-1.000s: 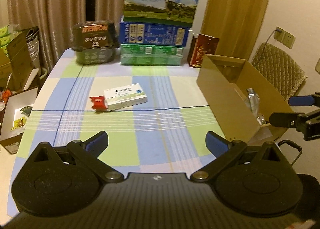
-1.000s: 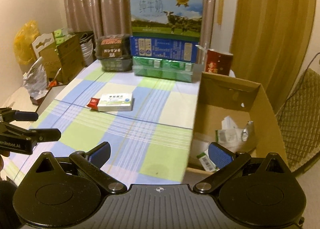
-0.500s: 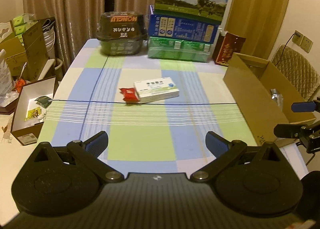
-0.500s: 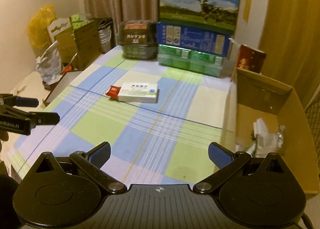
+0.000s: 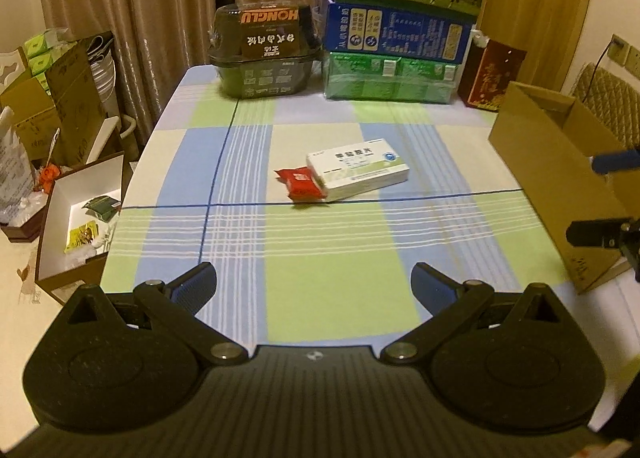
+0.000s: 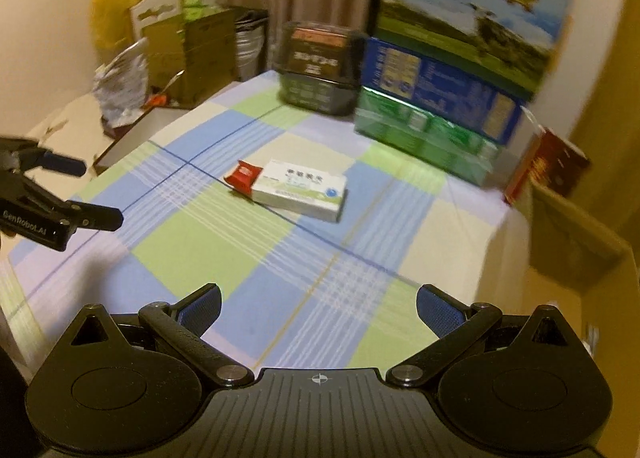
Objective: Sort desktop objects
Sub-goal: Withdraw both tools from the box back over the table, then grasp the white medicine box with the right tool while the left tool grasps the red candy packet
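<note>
Nearest the left wrist camera, the left gripper (image 5: 314, 282) hangs over the near edge of the checked tablecloth (image 5: 320, 298) with its blue-padded fingers spread wide and nothing between them. Over the same near edge, seen from its own camera, the right gripper (image 6: 318, 304) is likewise spread wide and empty; in the left view its dark fingers poke in at the right edge, in front of the cardboard box (image 5: 560, 194). Toward the middle of the table lies a white medicine box (image 5: 358, 168) flat on the cloth, and a small red packet (image 5: 301, 183) lies touching its left end, partly tucked against it. Both sit well apart from either gripper. The cardboard box stands open at the table's right side; what it holds cannot be made out from these views. Off the table to the left, a low open carton (image 5: 76, 218) sits on the floor with a few small packets inside. At the far edge stand a dark container (image 5: 264, 54), a stack of green, blue and milk cartons (image 5: 396, 34), and a red box (image 5: 494, 76), with curtains (image 5: 132, 18) behind.
</note>
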Demonstrator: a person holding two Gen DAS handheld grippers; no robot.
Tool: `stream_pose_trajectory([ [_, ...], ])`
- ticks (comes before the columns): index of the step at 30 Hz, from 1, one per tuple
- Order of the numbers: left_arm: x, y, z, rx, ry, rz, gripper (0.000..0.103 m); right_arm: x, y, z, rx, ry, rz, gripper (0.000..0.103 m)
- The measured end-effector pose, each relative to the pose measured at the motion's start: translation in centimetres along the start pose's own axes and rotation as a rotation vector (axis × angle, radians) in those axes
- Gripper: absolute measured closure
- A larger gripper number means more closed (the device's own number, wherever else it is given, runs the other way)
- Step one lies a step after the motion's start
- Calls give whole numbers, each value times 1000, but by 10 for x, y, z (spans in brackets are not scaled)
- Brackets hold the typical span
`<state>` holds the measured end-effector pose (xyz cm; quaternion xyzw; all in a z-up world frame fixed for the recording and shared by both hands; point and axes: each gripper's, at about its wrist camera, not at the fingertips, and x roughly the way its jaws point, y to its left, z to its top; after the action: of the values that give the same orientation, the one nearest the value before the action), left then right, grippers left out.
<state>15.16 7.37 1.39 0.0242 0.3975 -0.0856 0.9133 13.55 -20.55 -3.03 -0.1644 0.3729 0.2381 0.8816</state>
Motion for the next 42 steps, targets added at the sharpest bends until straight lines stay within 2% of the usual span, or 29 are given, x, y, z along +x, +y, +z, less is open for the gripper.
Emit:
stream_pose_trajectory([
  [11, 67, 22, 26, 46, 19, 21, 1, 75, -7, 36, -272, 8, 102, 2],
  [15, 96, 25, 32, 73, 27, 18, 1, 114, -10, 42, -356, 42, 135, 2],
  [27, 157, 41, 49, 106, 39, -30, 3, 197, -5, 72, -639, 76, 196, 4],
  [34, 170, 44, 49, 129, 32, -48, 4, 237, 5, 85, -700, 123, 226, 10],
  [38, 173, 49, 47, 114, 25, -60, 4, 252, 9, 91, -747, 145, 277, 11],
  [42, 176, 52, 45, 107, 18, -72, 4, 264, 8, 97, -726, 168, 307, 11],
])
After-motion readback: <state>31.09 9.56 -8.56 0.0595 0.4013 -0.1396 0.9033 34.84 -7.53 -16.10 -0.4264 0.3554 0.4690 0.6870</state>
